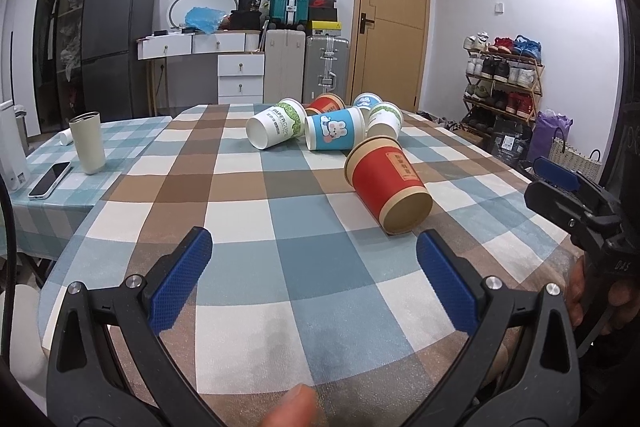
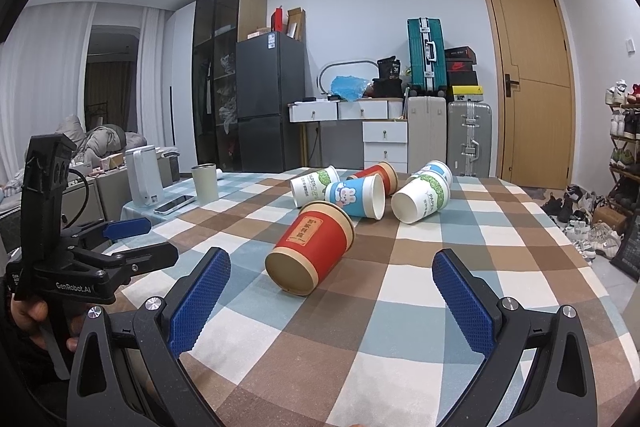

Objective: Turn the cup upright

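Observation:
Several paper cups lie on their sides on the checked tablecloth [image 1: 304, 267]. The nearest is a red cup [image 1: 390, 185], also in the right wrist view [image 2: 310, 247], its base toward me. Behind it lie a blue rabbit cup [image 1: 334, 129] [image 2: 356, 197], two white-green cups [image 1: 276, 129] [image 2: 420, 197], another red cup [image 1: 326, 103] and another blue-white cup [image 1: 366, 101]. My left gripper [image 1: 314, 251] is open and empty, short of the red cup. My right gripper [image 2: 332, 271] is open and empty, just before the same cup.
A cream tumbler [image 1: 87, 142] stands upright at the table's left with a phone [image 1: 50, 179] and a white kettle [image 2: 144, 181]. Each gripper shows in the other's view [image 1: 576, 195] [image 2: 100, 255]. Suitcases, drawers, a fridge and a shoe rack stand beyond the table.

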A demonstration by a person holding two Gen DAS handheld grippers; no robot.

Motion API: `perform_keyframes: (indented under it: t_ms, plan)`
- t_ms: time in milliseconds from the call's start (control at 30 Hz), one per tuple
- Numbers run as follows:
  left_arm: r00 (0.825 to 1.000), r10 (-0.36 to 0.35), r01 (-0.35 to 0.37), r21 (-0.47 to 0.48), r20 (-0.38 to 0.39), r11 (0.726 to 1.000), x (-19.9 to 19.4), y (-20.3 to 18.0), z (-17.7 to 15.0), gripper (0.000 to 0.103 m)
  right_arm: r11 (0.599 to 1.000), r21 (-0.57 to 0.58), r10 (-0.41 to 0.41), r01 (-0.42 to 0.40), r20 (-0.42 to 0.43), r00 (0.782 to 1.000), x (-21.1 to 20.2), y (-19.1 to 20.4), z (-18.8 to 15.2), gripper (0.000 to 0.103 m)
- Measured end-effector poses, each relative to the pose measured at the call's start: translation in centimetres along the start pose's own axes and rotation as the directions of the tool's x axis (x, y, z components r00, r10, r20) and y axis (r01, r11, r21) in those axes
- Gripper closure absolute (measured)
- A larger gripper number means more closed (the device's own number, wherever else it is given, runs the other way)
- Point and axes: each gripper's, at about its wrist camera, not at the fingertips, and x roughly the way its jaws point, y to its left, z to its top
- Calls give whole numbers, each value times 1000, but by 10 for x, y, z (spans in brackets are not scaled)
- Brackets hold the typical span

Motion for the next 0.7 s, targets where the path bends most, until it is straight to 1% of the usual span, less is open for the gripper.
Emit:
perform_keyframes:
  t_ms: [67, 133, 267, 333, 500, 700]
  plan:
    - [1000, 0, 0, -2, 11, 1000, -2, 0, 1, 1, 1000, 5, 6, -6, 9, 1000, -1, 0, 0, 0]
    - [1000, -5, 5, -3, 11, 1000, -3, 1, 1, 1, 1000, -1, 13, -13, -3, 1000, 1, 1, 0, 0]
    - [1000, -2, 2, 1, 9, 1000, -2, 1, 1, 1, 1000, -26, -4, 4, -8, 1000, 3, 4, 0, 0]
    - [1000, -13, 13, 1, 1, 1000, -3, 1, 1, 1, 999, -32, -8, 8, -13, 1000, 3, 4, 0, 0]
    - [1000, -9, 9, 13, -5, 1000, -3, -1, 1, 1, 1000, -26, -2, 1, -9, 1000, 4, 2, 0, 0]
    - [1000, -2, 2, -2, -13, 1000, -2, 1, 2, 1, 1000, -7, 11, -11, 5, 1000, 1, -3, 2, 0]
